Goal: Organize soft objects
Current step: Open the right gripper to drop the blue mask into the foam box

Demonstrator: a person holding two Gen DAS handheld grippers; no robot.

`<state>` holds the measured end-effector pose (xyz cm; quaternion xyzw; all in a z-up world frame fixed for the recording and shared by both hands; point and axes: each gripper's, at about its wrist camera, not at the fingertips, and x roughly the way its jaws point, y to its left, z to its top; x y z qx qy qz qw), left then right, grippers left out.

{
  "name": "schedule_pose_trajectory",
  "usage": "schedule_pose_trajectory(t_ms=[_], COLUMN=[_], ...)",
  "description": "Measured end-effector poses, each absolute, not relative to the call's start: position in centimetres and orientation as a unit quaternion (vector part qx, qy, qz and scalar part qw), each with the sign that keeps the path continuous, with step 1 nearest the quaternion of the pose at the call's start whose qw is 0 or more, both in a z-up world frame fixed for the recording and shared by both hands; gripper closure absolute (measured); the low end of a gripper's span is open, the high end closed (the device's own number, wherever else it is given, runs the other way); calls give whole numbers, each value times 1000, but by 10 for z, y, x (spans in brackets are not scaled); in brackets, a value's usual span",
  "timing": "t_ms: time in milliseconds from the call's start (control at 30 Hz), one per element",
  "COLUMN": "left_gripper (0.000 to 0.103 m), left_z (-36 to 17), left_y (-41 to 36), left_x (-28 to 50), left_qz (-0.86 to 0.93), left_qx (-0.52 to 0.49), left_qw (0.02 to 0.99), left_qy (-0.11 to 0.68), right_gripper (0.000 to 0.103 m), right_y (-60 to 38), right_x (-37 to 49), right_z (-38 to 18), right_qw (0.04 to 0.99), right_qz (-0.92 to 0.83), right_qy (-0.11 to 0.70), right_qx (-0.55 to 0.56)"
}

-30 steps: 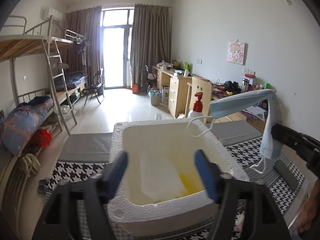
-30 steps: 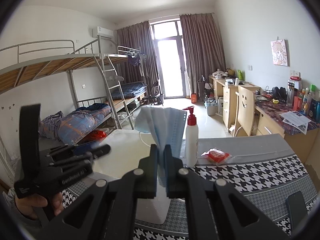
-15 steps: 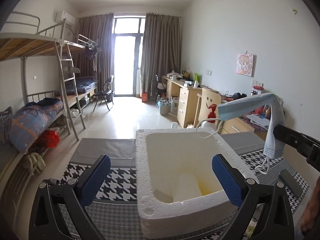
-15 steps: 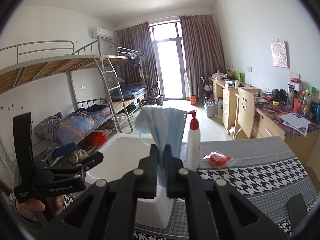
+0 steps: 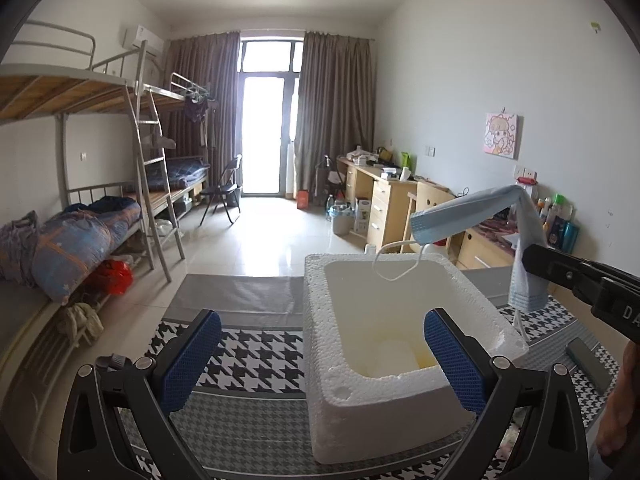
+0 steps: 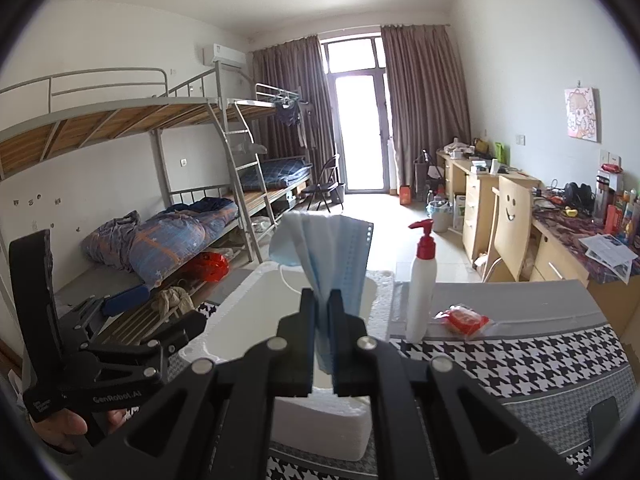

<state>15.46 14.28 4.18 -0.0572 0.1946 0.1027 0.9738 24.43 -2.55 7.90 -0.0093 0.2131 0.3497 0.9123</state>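
The right gripper [image 6: 320, 300] has its jaws clamped on the blue face mask [image 6: 328, 248], pinching a gathered fold near one end, so most of the mask stands free above the grip and flops over the white foam box [image 5: 400, 320]. The left gripper [image 5: 320, 356] has its jaws spread wide with nothing pressed between them; the box's near corner sits in the gap, and the jaws have just been opening.

The main risk is a missed drop. The mask hangs partly outside the box's right rim, and its ear loop [image 5: 394, 264] dangles over the opening, so a release from here could leave it draped on the rim or slid onto the bench [image 5: 256, 356]. The loop could also snag on the right gripper as it lets go. The box looks light and nothing steadies it now, so a nudge could shift it.

Just beside the box stands a pump bottle [image 6: 422, 280], with a red packet [image 6: 462, 318] near it; a sideways sweep of the right gripper could topple the bottle. A dark flat object [image 5: 588, 364], possibly a phone, lies at the bench's right edge, well apart from the box.
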Motion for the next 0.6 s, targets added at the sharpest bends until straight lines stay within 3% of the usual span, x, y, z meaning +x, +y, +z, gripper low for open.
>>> schedule_pose_trajectory(t_ms=[600], left_gripper=[1], left_z=[35], left_y=[155], left_x=[135], left_qz=[110], left_qx=[-73], left_qw=[973], left_qy=[189], right_gripper=[95], right_y=[0], right_x=[255], right_z=[64], right_qw=[893], right_qz=[370], right_qy=[257], right_qx=[-9])
